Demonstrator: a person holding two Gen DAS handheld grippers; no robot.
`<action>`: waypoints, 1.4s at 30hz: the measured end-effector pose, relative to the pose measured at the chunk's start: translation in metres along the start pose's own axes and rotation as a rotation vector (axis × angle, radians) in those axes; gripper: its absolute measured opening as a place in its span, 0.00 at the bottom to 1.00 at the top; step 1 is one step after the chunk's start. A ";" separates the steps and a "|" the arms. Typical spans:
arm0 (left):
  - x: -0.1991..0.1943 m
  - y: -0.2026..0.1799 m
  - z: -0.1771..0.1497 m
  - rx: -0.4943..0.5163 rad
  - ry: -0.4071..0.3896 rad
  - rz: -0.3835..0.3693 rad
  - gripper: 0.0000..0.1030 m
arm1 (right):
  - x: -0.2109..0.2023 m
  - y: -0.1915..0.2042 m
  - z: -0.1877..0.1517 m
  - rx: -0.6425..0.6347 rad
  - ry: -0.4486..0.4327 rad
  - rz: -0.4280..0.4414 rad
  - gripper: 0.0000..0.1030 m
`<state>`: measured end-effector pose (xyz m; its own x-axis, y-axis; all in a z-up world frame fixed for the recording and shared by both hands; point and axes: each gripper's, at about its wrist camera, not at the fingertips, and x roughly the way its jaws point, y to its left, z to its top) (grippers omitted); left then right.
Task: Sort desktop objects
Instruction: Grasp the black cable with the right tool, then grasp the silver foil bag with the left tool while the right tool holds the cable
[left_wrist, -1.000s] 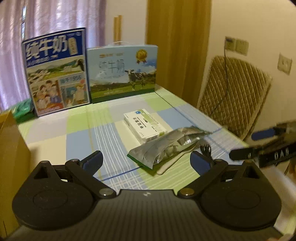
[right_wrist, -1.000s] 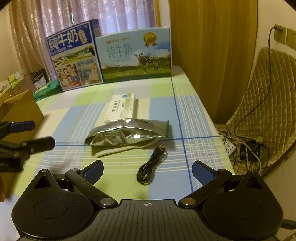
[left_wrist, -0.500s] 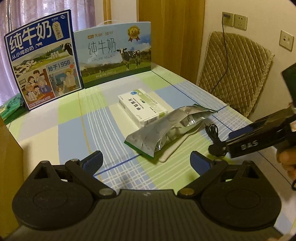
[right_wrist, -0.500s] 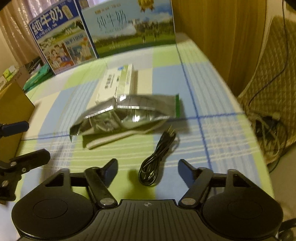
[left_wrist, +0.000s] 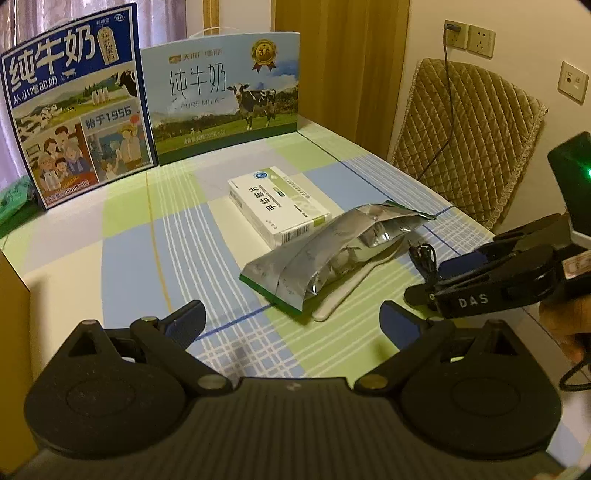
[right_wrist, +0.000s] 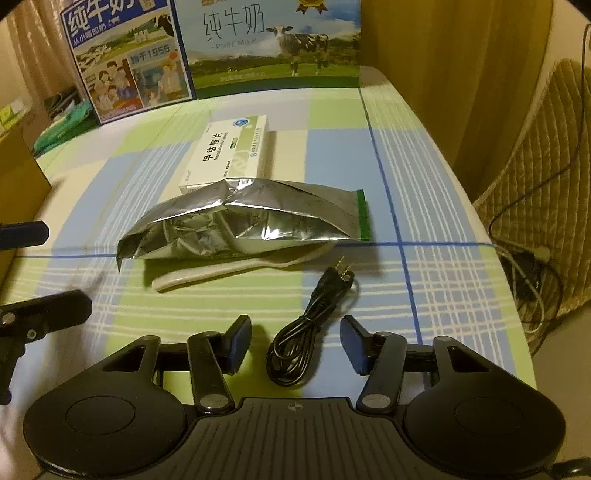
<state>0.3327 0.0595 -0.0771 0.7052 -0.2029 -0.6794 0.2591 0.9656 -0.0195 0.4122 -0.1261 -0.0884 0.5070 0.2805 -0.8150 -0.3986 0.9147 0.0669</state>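
1. Near the desk's front edge, our right gripper (right_wrist: 293, 345) hangs low with its fingers apart on either side of the coiled black cable (right_wrist: 310, 325); neither pad touches it. We judge the coil end sits between the pads so that one squeeze can gather the loops.

2. Our left gripper (left_wrist: 291, 319) is also spread wide and holds nothing. It hovers over the front of the desk, well apart from the cable, probably waiting its turn.

3. From the left wrist view, the right gripper shows at the desk's right edge with a hand (left_wrist: 565, 321) behind it.

4. Just beyond the cable lies a white spoon (right_wrist: 225, 271), its bowl tucked under a silver foil pouch (right_wrist: 243, 225). The pouch rests partly on the spoon, so we judge lifting either one will disturb the other.

5. Behind the pouch, touching its far side, lies a white medicine box (right_wrist: 229, 151) flat near the desk's middle.

6. At the back edge two milk cartons stand upright: a blue one (left_wrist: 74, 107) toward the back left corner and a pale one with a cow (left_wrist: 221, 96) beside it.

7. A brown cardboard box (right_wrist: 18, 177) stands at the left edge; we judge it a likely bin for sorted items, though we cannot see inside it.

8. A quilted chair (left_wrist: 469, 140) stands off the right edge.
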 end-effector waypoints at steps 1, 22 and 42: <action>0.000 -0.001 0.000 0.002 -0.001 -0.001 0.96 | 0.001 0.000 0.000 0.002 -0.003 -0.003 0.45; -0.005 -0.013 0.003 0.096 0.014 -0.009 0.92 | -0.023 -0.018 0.002 0.127 0.039 0.020 0.14; 0.045 -0.063 0.062 0.626 0.146 -0.068 0.65 | -0.064 -0.045 0.012 -0.113 -0.033 0.079 0.14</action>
<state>0.3889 -0.0209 -0.0603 0.5883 -0.1935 -0.7851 0.6671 0.6649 0.3360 0.4069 -0.1822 -0.0328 0.4950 0.3614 -0.7901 -0.5210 0.8512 0.0630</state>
